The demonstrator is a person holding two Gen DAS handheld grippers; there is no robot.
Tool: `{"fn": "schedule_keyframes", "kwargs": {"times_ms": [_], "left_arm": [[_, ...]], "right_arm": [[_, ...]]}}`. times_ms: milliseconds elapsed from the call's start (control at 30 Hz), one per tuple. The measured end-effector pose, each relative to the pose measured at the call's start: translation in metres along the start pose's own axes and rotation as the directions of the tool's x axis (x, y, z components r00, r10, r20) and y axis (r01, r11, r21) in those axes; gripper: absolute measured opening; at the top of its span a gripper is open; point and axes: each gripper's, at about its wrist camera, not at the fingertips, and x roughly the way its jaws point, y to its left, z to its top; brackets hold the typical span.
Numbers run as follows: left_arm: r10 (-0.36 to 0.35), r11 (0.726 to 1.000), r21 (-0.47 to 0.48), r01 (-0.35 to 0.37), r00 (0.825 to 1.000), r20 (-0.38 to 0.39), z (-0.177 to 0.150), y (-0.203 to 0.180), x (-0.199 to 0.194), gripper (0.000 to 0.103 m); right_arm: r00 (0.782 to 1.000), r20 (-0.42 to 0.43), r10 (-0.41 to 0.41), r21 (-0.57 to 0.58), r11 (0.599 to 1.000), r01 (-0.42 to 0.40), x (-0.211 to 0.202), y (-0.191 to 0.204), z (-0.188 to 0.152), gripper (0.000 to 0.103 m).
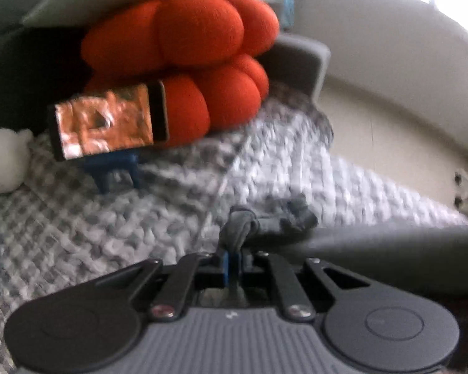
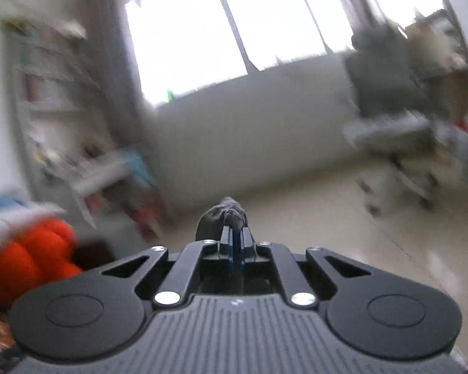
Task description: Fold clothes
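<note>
Left wrist view: the left tongs (image 1: 232, 257) are clenched on a bunched fold of one dark grey garment (image 1: 358, 243), which stretches away toward three o'clock, lifted above a grey-and-white checked blanket (image 1: 109, 233). At eleven o'clock the right tongs (image 1: 103, 124) show from outside, with a copper-coloured pad; from here I cannot tell their state. Behind them, at twelve o'clock, sits one orange knotted cushion (image 1: 196, 50), and at nine o'clock one white plush toy (image 1: 4, 159).

Right wrist view: the right tongs (image 2: 234, 249) are pinched shut on another bunch of dark cloth (image 2: 224, 218), apparently the same garment, held up in the air and pointing at a window (image 2: 227, 25) across the room. The orange cushion (image 2: 28, 249) appears at eight o'clock. The picture is blurred.

Judging progress: the garment hangs between two grips, not lying flat or folded. No finished pile is visible, so folding seems to be under way. Only one garment can be counted.
</note>
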Motion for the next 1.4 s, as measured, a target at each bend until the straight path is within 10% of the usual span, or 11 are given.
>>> {"fn": "schedule_keyframes", "kwargs": {"times_ms": [300, 467, 533, 667, 767, 900, 1033, 1200, 1300, 1400], "left_arm": [[-0.003, 1.0, -0.026, 0.003, 1.0, 0.015, 0.007, 0.002, 0.005, 0.086], [0.004, 1.0, -0.008, -0.004, 1.0, 0.006, 0.011, -0.011, 0.029, 0.089], [-0.007, 1.0, -0.006, 0.007, 1.0, -0.02, 0.009, -0.017, 0.041, 0.087], [-0.037, 0.998, -0.057, 0.033, 0.996, -0.08, 0.005, -0.019, 0.054, 0.047], [-0.04, 0.998, -0.058, 0.036, 0.997, -0.062, 0.004, -0.02, 0.05, 0.028], [-0.043, 0.998, -0.051, 0.04, 0.998, -0.05, 0.005, -0.021, 0.047, 0.01], [-0.05, 0.997, -0.064, 0.047, 0.998, -0.049, 0.007, -0.021, 0.045, 0.007], [-0.069, 0.991, -0.115, 0.068, 0.998, -0.009, 0.011, -0.017, 0.036, 0.005], [-0.15, 0.973, -0.151, 0.175, 0.976, 0.161, 0.019, -0.011, 0.006, 0.004], [-0.226, 0.951, -0.12, 0.284, 0.908, 0.353, 0.022, -0.009, -0.03, 0.004]], "right_arm": [[0.966, -0.228, -0.123, 0.011, 0.992, 0.129, 0.041, -0.014, -0.013, 0.007], [0.963, -0.249, -0.104, 0.004, 0.994, 0.108, 0.041, -0.016, -0.016, 0.009], [0.961, -0.262, -0.087, 0.016, 0.995, 0.095, 0.042, -0.017, -0.018, 0.01], [0.953, -0.299, -0.046, 0.046, 0.997, 0.062, 0.052, -0.02, -0.019, 0.019], [0.938, -0.345, -0.029, 0.053, 0.997, 0.05, 0.064, -0.021, -0.022, 0.063], [0.916, -0.4, -0.032, 0.074, 0.995, 0.067, 0.083, -0.023, -0.027, 0.071], [0.885, -0.465, -0.028, 0.123, 0.988, 0.096, 0.098, -0.03, -0.035, 0.068], [0.904, -0.428, -0.02, 0.09, 0.994, 0.065, 0.095, -0.025, -0.034, 0.022], [0.964, -0.262, 0.043, 0.123, 0.992, -0.01, 0.07, -0.02, -0.013, 0.016], [0.993, 0.051, 0.11, 0.09, 0.989, -0.114, 0.015, -0.01, 0.012, 0.016]]}}
